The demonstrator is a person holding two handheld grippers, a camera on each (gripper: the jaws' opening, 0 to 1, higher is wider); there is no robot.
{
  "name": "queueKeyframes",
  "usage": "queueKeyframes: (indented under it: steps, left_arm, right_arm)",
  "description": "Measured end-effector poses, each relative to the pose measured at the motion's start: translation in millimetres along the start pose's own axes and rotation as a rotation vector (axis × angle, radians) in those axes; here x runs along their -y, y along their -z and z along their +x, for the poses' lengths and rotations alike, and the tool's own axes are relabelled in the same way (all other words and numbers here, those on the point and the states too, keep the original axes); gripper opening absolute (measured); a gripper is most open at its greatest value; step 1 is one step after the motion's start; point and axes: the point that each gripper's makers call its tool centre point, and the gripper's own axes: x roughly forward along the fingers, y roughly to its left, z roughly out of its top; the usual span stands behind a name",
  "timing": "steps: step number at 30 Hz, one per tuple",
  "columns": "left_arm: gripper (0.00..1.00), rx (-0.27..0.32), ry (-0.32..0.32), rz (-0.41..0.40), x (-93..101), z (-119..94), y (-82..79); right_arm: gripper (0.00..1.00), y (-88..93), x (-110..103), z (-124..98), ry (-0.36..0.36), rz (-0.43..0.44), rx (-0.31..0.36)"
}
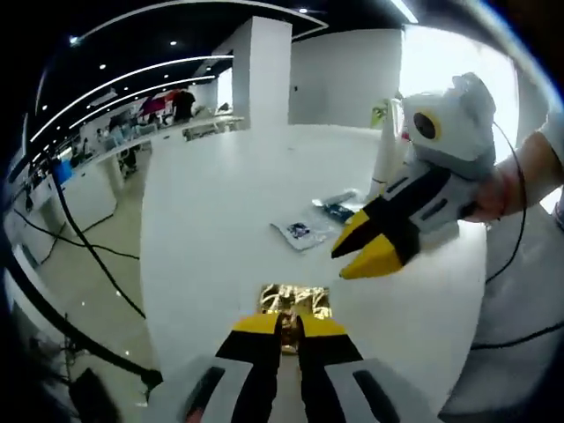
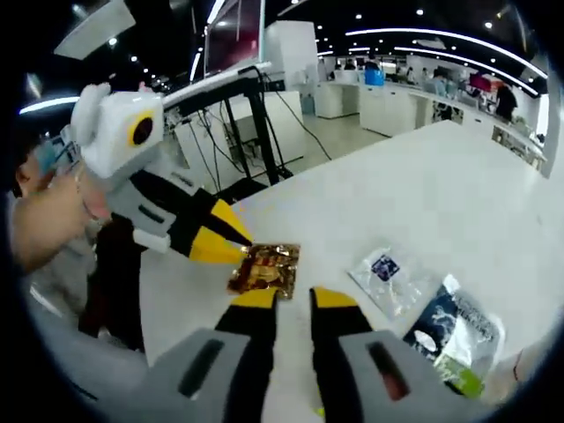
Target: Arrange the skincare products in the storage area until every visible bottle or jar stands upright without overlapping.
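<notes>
A gold foil sachet (image 1: 295,301) lies flat on the white table (image 1: 211,220), and my left gripper (image 1: 288,328) is shut on its near edge. In the right gripper view the same gold sachet (image 2: 267,269) lies just past my right gripper (image 2: 293,300), whose jaws stand a little apart with nothing between them. There the left gripper (image 2: 236,249) comes in from the left and pinches the sachet's corner. The right gripper (image 1: 342,263) hovers above the table to the right of the sachet. A white sachet with a blue label (image 1: 300,233) (image 2: 385,273) and a dark blue packet (image 1: 339,209) (image 2: 458,339) lie flat nearby.
A tall white thing (image 1: 385,154) stands on the table behind the right gripper; I cannot tell what it is. A person's hands (image 1: 520,181) (image 2: 44,225) hold the grippers. The table edge (image 1: 145,264) drops to the floor, where cables run. Desks and a black stand (image 2: 260,115) stand beyond.
</notes>
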Motion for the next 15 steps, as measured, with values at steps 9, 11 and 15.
queueKeyframes:
  steps: [9,11,15]
  left_arm:
    - [0.01,-0.035,-0.017,0.03,8.6,3,18.7]
    - [0.01,-0.033,-0.006,0.032,9.3,3,17.8]
    - [0.01,-0.02,0.01,0.033,11.0,4,17.7]
  right_arm:
    - [0.21,0.9,0,24,-0.07,0.022,-0.07]
    - [0.22,1.0,-1,29,-0.096,0.045,-0.091]
    - [0.21,-4.5,-5,35,-0.146,0.09,-0.1]
